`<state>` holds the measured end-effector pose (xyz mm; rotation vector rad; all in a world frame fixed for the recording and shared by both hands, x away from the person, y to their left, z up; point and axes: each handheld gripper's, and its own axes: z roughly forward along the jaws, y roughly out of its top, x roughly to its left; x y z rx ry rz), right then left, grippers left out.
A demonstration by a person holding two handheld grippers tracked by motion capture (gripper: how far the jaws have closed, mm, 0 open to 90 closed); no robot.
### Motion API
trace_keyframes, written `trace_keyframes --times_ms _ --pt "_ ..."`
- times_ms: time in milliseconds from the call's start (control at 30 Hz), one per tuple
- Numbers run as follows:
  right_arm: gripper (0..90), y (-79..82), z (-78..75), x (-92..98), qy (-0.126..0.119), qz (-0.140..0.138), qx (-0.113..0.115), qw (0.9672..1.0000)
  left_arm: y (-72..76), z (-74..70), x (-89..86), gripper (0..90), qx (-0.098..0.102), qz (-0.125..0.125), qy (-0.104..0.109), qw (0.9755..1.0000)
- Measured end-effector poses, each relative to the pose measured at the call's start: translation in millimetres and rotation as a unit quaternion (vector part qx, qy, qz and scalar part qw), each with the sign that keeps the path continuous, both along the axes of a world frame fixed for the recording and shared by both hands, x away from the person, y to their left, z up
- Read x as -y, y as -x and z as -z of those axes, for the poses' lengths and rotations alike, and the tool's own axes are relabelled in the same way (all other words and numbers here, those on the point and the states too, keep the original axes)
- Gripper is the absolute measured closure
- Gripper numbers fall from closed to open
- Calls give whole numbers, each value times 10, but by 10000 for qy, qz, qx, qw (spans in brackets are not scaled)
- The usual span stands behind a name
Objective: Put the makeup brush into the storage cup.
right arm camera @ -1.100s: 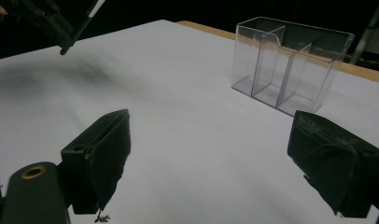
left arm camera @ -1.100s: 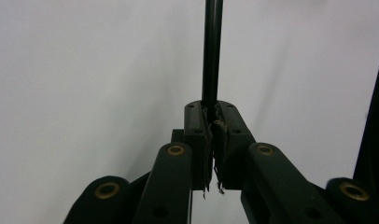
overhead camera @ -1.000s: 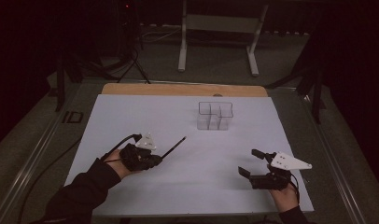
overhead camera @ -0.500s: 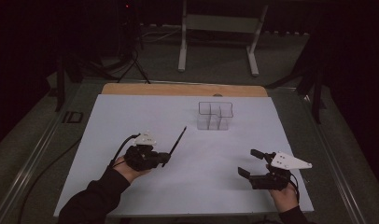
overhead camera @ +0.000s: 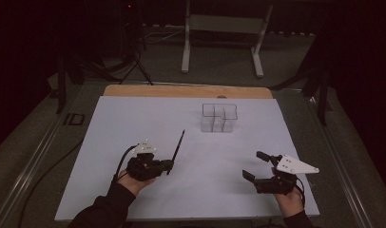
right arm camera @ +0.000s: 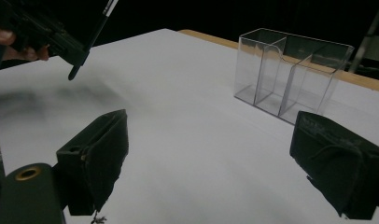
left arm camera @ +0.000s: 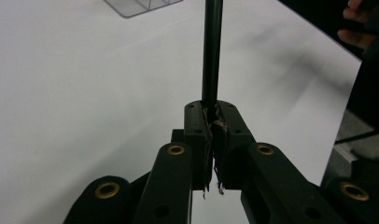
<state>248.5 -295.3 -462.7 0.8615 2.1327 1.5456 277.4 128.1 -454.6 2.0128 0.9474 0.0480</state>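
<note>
Dark room; white desk (overhead camera: 134, 123) with a wooden far edge.

High view: clear box (overhead camera: 219, 117), compartmented, toward the desk's far side. Left tongs (overhead camera: 168, 166), nearer than the box and to its left, clamped on a black rod (overhead camera: 177, 151) whose free end angles toward the box. Right tongs (overhead camera: 256, 166), nearer and to its right, spread wide, holding nothing.

Left gripper view: tongs (left arm camera: 212, 122) pinched on the rod (left arm camera: 212, 51); box corner (left arm camera: 141, 5) beyond.

Right gripper view: tongs (right arm camera: 208, 154) wide apart; box (right arm camera: 290, 74) ahead, rod (right arm camera: 92, 39) left of it.
</note>
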Motion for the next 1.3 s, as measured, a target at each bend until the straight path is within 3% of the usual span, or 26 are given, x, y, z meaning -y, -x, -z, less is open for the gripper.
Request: trace_keyframes --times_ms 167,200,533,733,967,1100,1167,1300 --pt "115 4 -4 12 -49 61 11 10000 -34 78 -46 858 -97 -183 52 9998" --pt "115 6 -5 13 -53 64 1 10000 -26 90 -49 858 -22 -261 21 9997" --pt "115 33 -1 -57 144 -74 0 9999 -32 163 -47 858 -21 -317 -2 9995" --pt "134 62 -43 -71 123 -34 70 9999 -29 146 -62 858 4 -303 10 9995" --pt "154 121 -113 -145 112 -97 -137 9998 -40 150 -57 858 7 -271 11 9996" --pt "165 149 -187 -160 242 -22 -50 9997 -51 151 -73 859 10 -296 39 9996" --pt "163 176 -292 -156 287 138 111 9994 -56 147 -79 858 0 -305 71 9995" --pt "163 207 -527 -126 121 396 435 9982 -60 140 -74 859 0 -306 108 9995"
